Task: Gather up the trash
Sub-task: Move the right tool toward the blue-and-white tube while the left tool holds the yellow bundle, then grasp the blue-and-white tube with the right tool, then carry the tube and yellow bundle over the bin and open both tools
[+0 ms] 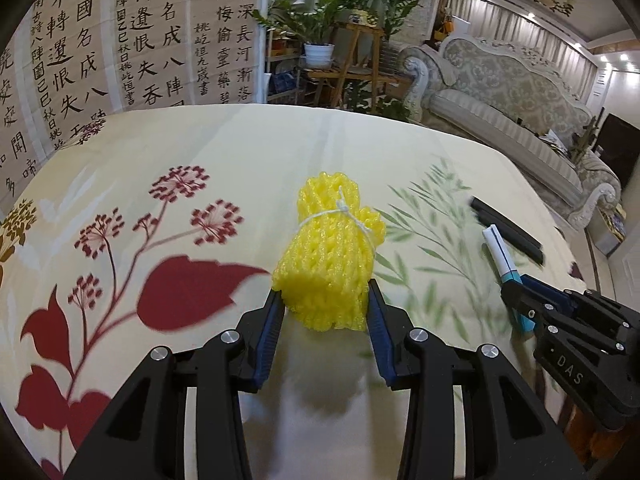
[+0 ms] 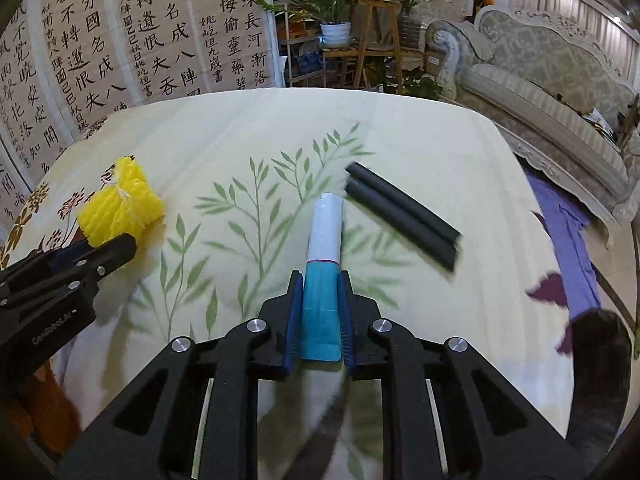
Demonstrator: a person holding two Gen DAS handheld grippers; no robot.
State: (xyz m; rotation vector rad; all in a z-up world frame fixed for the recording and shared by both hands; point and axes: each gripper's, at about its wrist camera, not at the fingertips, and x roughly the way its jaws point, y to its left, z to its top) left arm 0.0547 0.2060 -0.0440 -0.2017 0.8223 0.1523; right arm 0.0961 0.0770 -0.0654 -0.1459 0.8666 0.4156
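My left gripper (image 1: 325,294) is shut on a yellow foam net bundle (image 1: 330,248) tied with white string, held over the table; the bundle also shows in the right wrist view (image 2: 122,206). My right gripper (image 2: 320,280) is shut on the teal end of a white and teal tube (image 2: 324,264), which points away from me. The tube also shows in the left wrist view (image 1: 502,258), with the right gripper (image 1: 516,300) behind it. A pair of black foam tubes (image 2: 400,216) lies on the cloth to the right of the white tube, also in the left wrist view (image 1: 506,228).
The table is covered by a cream floral cloth (image 1: 200,152). Calligraphy sheets (image 1: 120,40) hang behind it on the left. A plant stand (image 1: 352,60) and a sofa (image 1: 500,92) are beyond the far edge. A purple cloth (image 2: 568,232) lies past the right edge.
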